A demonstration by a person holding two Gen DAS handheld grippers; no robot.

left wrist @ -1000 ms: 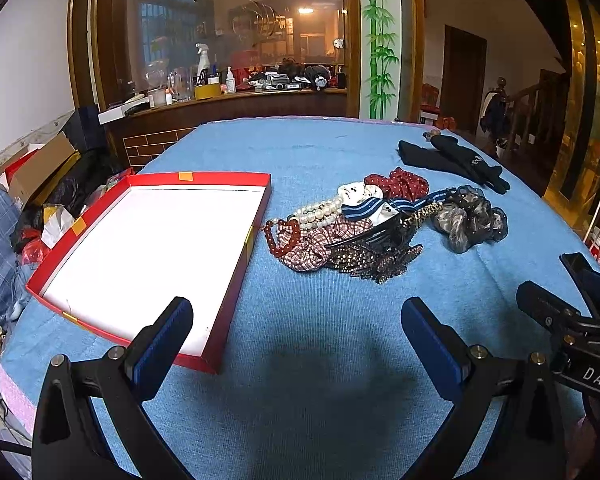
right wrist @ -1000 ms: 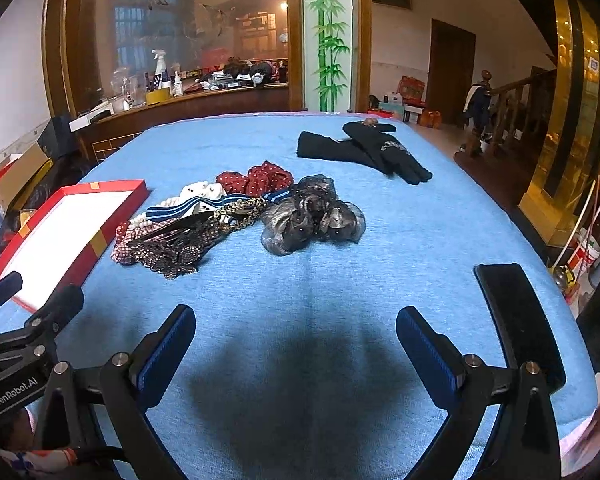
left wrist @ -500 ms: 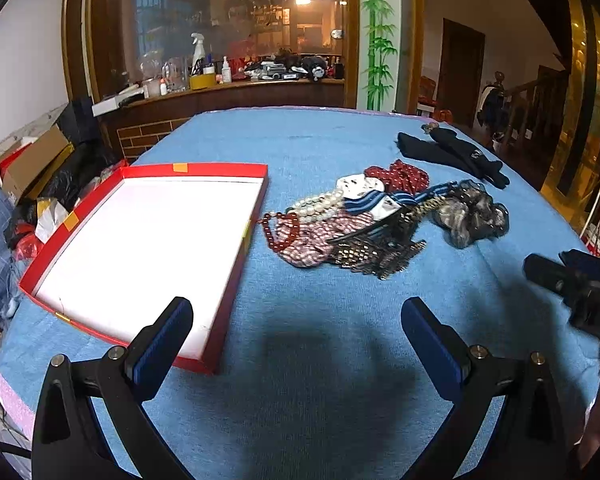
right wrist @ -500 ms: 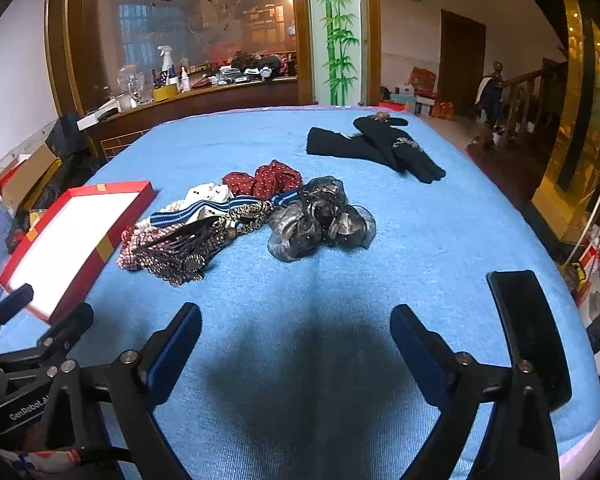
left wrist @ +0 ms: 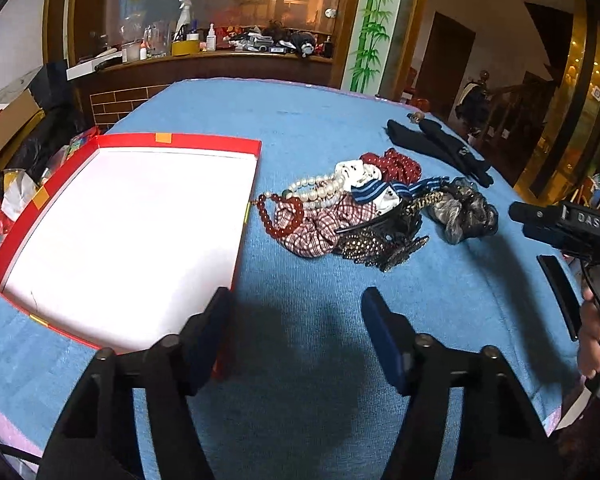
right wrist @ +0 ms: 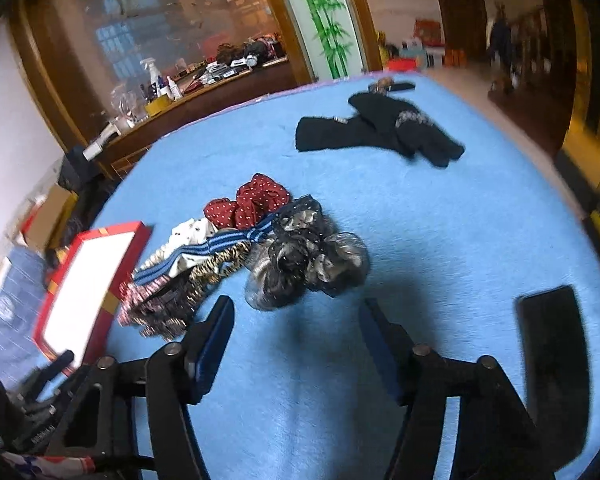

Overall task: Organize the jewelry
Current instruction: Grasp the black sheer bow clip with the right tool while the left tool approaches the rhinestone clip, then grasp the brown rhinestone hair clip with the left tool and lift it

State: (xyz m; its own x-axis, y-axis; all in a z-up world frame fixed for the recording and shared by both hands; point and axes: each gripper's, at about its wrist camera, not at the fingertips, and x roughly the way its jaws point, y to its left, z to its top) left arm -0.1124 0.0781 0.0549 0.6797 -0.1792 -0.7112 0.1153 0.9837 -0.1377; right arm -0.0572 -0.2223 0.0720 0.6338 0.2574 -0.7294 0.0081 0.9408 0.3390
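Note:
A heap of jewelry and hair pieces lies mid-table: a pearl necklace [left wrist: 316,190], red beads [left wrist: 278,216], a plaid scrunchie [left wrist: 324,226], a red dotted scrunchie [right wrist: 256,200] and a grey gauze scrunchie [right wrist: 308,260]. A red tray [left wrist: 204,142] with a white floor lies left of the heap. My left gripper [left wrist: 296,316] is open and empty, near the tray's front right corner. My right gripper [right wrist: 296,320] is open and empty, just short of the grey scrunchie.
The table has a blue cloth [left wrist: 300,380]. Black gloves [right wrist: 380,132] lie at the far right. A black phone [right wrist: 552,364] lies at the right edge near my right gripper. Boxes and bags stand on the floor left of the table.
Both grippers' jaws have narrowed from wide open to partly open. The right gripper has moved forward toward the grey scrunchie and tilted. The left gripper has moved a little toward the heap.

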